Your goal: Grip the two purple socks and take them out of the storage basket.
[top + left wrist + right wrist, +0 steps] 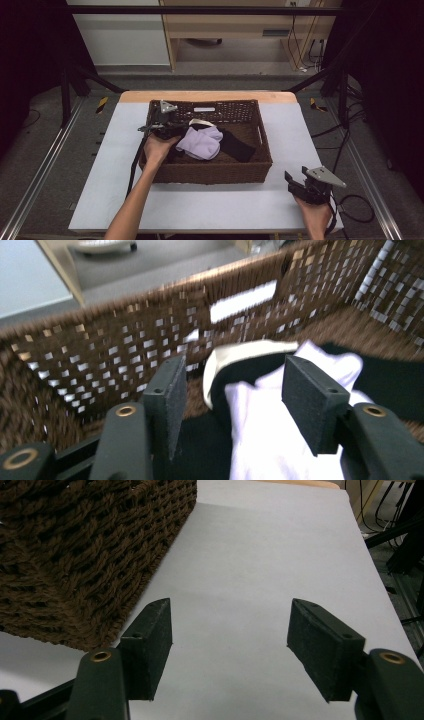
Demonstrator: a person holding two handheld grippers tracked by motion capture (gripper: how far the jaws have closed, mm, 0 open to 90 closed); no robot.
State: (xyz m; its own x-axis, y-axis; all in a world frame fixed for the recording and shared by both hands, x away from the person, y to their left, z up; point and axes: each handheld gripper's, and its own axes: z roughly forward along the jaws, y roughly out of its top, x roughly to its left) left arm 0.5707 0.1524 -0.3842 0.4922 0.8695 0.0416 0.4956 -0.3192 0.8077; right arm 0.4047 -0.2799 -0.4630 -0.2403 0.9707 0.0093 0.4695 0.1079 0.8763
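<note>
A: What is the biggest thing you see?

B: The surface point(210, 200). It is flat, smooth and pale grey, with a strip of light wood at its far edge. It lies under the right tongs point(230, 645).

A: And the next biggest?

B: A brown basket point(210, 172). It is woven, rough and bumpy, shaped like a box with an open top. Little holes in its far wall let light through. One corner of it is just ahead and to the left of the right tongs.

A: Any words on it?

B: There is a small white tag point(243, 301) on the far wall, ahead of the left tongs point(240, 390). It is too blurry to read.

A: What is inside the basket?

B: Soft cloth things. A black cloth point(237, 145) lies flat on the bottom, under and beyond the left tongs. A pale purple sock point(200, 143) is bunched on top of it. It looks almost white close up, and it sits between the left tongs and by the right-hand pad. A cream cloth edge point(235, 352) curls just ahead of those tongs.

A: Are the left tongs squeezing anything?

B: No. They are spread wide, down inside the basket, and not pinching.

A: And the right tongs?

B: Spread wide too, with nothing between them. A hand point(315, 215) holds them low over the near right corner of the surface, well apart from the sock.
</note>
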